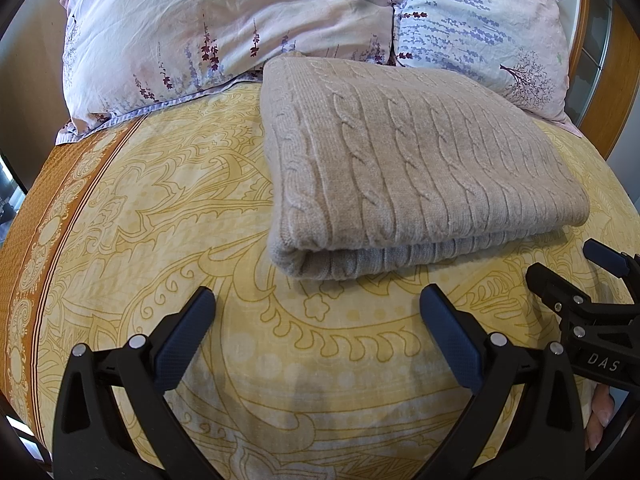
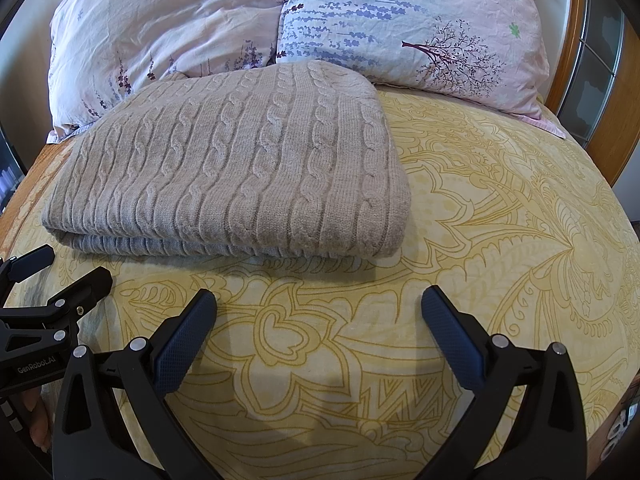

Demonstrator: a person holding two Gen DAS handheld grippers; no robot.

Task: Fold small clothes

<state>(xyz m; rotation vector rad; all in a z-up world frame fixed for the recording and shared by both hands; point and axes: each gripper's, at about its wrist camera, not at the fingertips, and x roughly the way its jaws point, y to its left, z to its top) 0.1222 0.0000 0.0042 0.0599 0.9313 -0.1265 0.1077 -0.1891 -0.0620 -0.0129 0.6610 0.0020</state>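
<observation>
The beige cable-knit sweater already lies as a compact folded rectangle on the bed, toward its head edge and touching the two floral pillows there — so the folding looks largely done, with at most a last tidy or another halving left, though whether other clothes wait outside the views cannot be told. Its near edge shows a rounded fold with a second layer tucked beneath, the lower layer ending in fine ribbing. The knit is thick and soft-looking, raised cable twists running in parallel columns across the top, the corners blunt rather than sharp. The bedsheet is a flat yellow cotton printed with ornate scrollwork, an orange-brown border along one side. Both tools hover over bare sheet just short of the sweater: the left gripper has its jaws spread wide and holding nothing, and the right gripper likewise — apart, empty, their blue textured pads facing each other.
</observation>
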